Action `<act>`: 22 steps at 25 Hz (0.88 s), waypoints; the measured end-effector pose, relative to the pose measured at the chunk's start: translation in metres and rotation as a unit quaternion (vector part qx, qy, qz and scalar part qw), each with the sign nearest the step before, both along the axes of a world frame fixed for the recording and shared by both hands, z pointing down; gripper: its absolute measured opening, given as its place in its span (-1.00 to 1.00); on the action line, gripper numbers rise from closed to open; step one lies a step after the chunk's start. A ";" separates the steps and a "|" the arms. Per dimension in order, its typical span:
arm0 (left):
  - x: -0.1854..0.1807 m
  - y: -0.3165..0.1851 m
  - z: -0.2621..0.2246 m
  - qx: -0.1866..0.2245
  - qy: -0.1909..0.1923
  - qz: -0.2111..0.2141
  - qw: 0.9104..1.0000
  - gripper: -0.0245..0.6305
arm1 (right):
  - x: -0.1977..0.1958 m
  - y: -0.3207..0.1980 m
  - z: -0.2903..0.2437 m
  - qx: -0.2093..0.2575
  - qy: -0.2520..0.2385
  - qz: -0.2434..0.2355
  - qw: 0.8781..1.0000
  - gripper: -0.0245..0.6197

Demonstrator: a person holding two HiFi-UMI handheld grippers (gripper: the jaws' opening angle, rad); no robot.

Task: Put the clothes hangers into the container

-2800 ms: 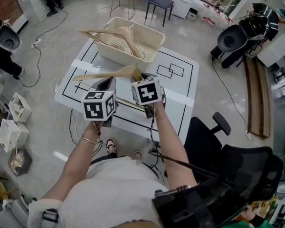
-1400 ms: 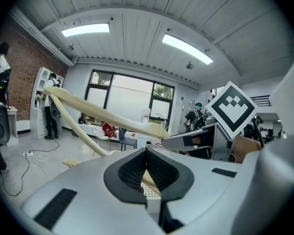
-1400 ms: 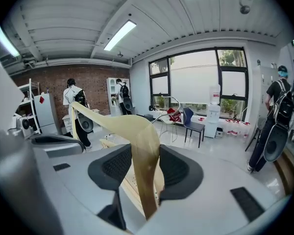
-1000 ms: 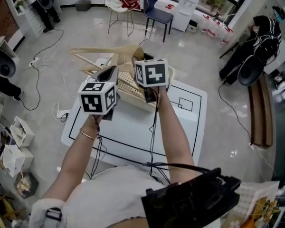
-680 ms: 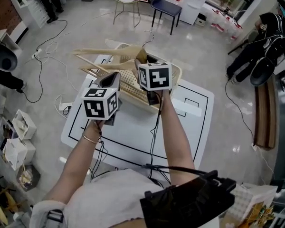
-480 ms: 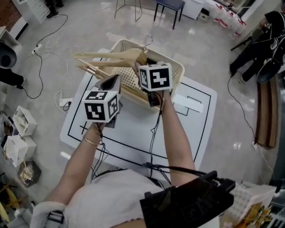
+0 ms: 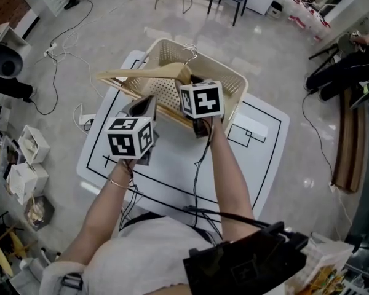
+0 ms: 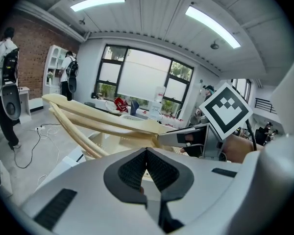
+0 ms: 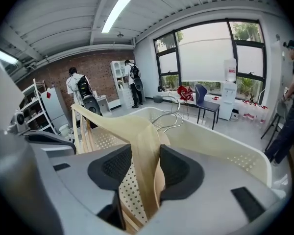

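The fingers of the right gripper are clamped on the neck of a wooden clothes hanger. Its pale wood fills the gap between the pads, and its metal hook points away from the person. The fingers of the left gripper are pressed together with nothing between them.

The hanger hangs above the left half of the cream perforated container. Its long left arm juts out past the container's left rim. More wooden hangers lie lower in the container, beside the held one, and their ends also reach towards that rim.

About three seconds back this hanger was low over the white counter. It was on the person's side of the container, and both grippers were close by it. A second ago it was already raised over the container in the right gripper. Since then the grip looks unchanged, and the hanger has come to sit more squarely over the container's opening.

The left gripper stays beside the right one, just short of the container's near wall and over the counter. It touches neither the hanger nor the container.

The head view has also shifted, and the container and counter now sit nearer its middle than before.
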State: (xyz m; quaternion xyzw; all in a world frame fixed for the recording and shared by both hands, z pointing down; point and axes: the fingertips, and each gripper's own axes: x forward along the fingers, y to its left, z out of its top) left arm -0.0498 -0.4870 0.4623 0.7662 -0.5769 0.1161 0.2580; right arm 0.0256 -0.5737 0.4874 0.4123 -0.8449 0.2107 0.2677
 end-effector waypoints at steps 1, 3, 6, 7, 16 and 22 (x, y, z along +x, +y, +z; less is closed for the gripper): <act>0.000 0.000 0.002 -0.001 0.000 -0.001 1.000 -0.93 | -0.001 0.000 0.001 0.001 0.000 0.000 1.000 -0.34; -0.001 0.002 0.005 -0.003 -0.001 -0.003 1.000 -0.93 | -0.002 0.000 0.004 0.000 -0.002 -0.001 1.000 -0.34; -0.001 0.002 0.008 -0.006 -0.003 -0.005 1.000 -0.93 | -0.002 -0.001 0.008 -0.003 -0.009 0.004 1.000 -0.34; -0.001 0.002 0.008 -0.007 -0.004 -0.005 1.000 -0.93 | -0.003 -0.001 0.009 -0.002 -0.012 0.007 1.000 -0.34; -0.001 0.006 0.005 -0.008 -0.013 -0.006 1.000 -0.93 | 0.006 -0.004 0.005 0.008 -0.039 0.029 0.999 -0.34; -0.001 0.020 -0.002 -0.006 -0.015 -0.006 1.000 -0.93 | 0.012 0.006 -0.023 0.022 -0.090 0.052 0.994 -0.34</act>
